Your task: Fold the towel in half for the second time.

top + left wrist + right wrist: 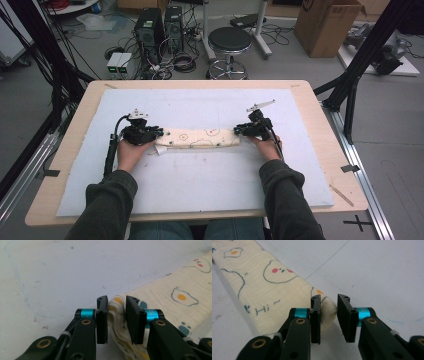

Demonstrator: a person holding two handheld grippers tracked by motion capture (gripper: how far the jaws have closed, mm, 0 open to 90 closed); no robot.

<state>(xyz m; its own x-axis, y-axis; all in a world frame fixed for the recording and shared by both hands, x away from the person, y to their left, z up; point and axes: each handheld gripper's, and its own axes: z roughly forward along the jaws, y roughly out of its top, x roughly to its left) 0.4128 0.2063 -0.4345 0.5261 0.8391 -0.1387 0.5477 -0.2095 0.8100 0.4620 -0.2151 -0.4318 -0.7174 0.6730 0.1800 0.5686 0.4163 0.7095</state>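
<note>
1. Landmark: folded cream cloth (200, 138), printed with fried eggs, bear faces and "Hi". It lies as a long narrow strip crosswise on the pale blue mat (200, 185) that covers the wooden bench (325, 125), about mid-depth of the mat.
2. Left of the cloth: left claw (159, 134) sits at the strip's left end, held level and low over the mat, with the person's left hand (131, 152) behind it. A black cable (111, 150) trails from it toward the near side.
3. Left gripper view: left claw (116, 315) has the cloth's bunched end (116, 315) between its two black jaws. The jaws stand a little apart; the fabric bulges up between them and touches the left-hand jaw. On the right-hand jaw I cannot tell whether the pad presses or just brushes. No firm clamp is seen.
4. Middle of the cloth: flat on the mat, folded layers visible along the near edge; a small white tag shows near the left end.
5. Right of the cloth: right claw (236, 130) is at the strip's right end, with the right hand (267, 147) behind it.
6. Right gripper view: right claw (328, 315) jaws are apart. The cloth corner (325, 312) rests against the left-hand jaw; a clear gap separates it from the right-hand jaw. Not clamped.
7. Beyond the cloth, off the bench: black stool (229, 42), computer towers (159, 27), cardboard box (327, 25) on the floor.
</note>
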